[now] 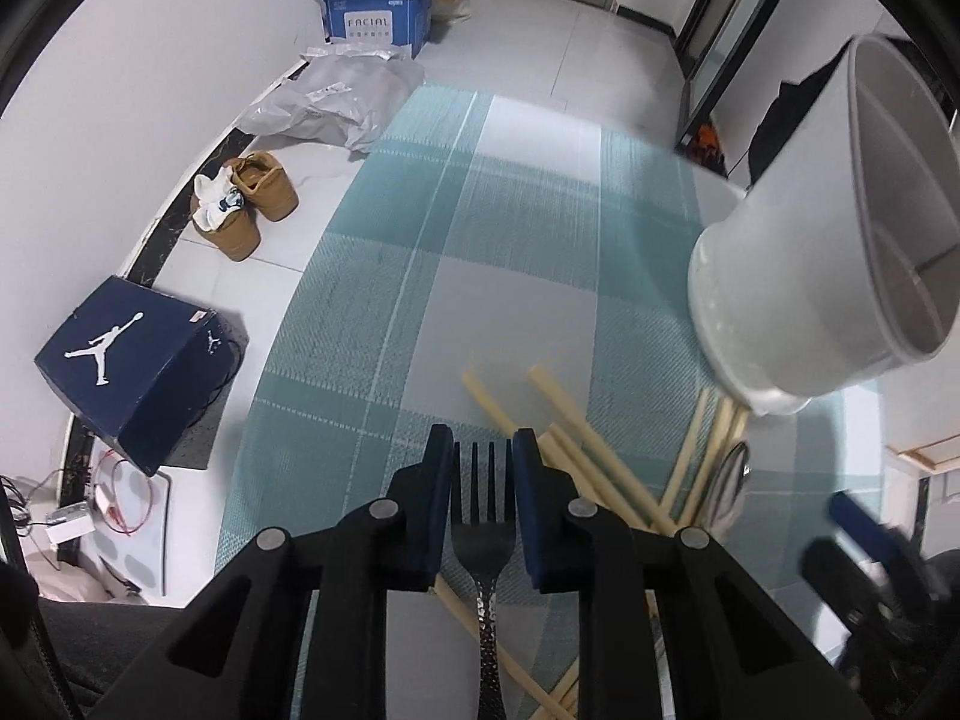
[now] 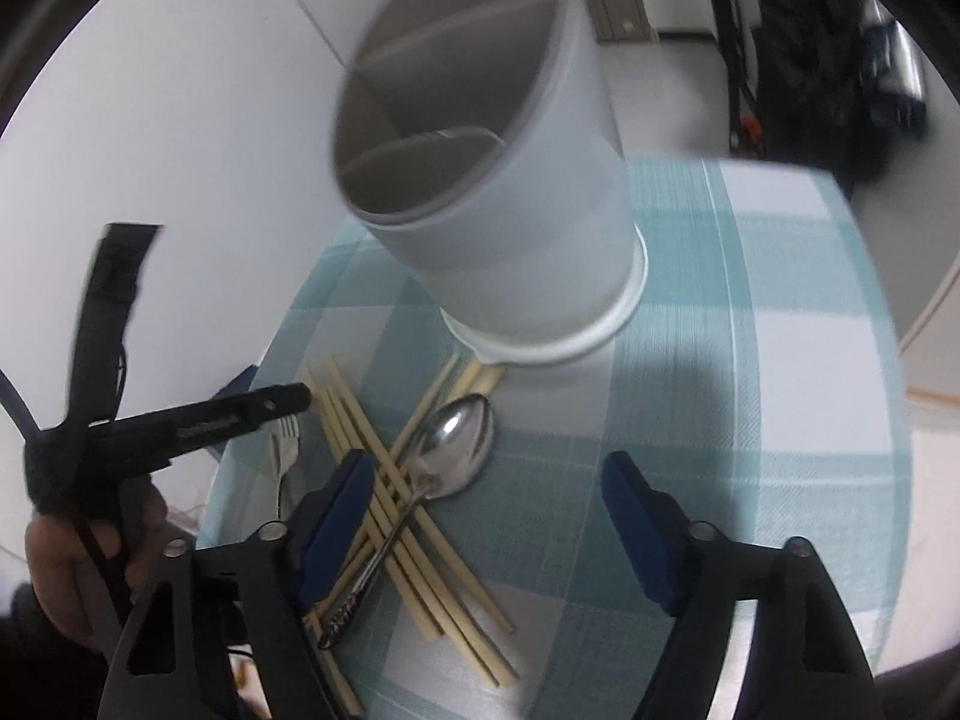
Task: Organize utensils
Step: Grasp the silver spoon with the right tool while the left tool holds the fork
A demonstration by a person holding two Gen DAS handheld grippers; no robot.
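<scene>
A round table under a teal-and-white checked woven cloth (image 1: 516, 276) stands on a pale tiled floor, with a navy shoebox (image 1: 129, 360) and tan shoes (image 1: 252, 204) along the wall. On the cloth lie scattered pale bamboo chopsticks (image 2: 384, 480), a polished steel spoon (image 2: 450, 450) resting across them, and a steel fork with a hammered handle (image 1: 483, 516). A grey cylindrical plastic utensil holder with inner dividers (image 2: 480, 180) stands upright just beyond the chopsticks.

The left gripper (image 1: 483, 450) points steeply down, its blue pads drawn in to either side of the fork's tines; contact looks made, so the fork is judged gripped at the head. The right gripper (image 2: 486, 492) has its jaws apart and holds nothing; its left pad sits over the chopsticks and the spoon handle, its right pad over bare cloth.

Step in hand, as judged: lifting the fork for the holder. Lift straight up, so the handle clears the chopstick lying under it without dragging the pile, then turn it handle-down over one compartment. The right gripper should centre on the spoon's handle before closing, avoiding the chopsticks.
</scene>
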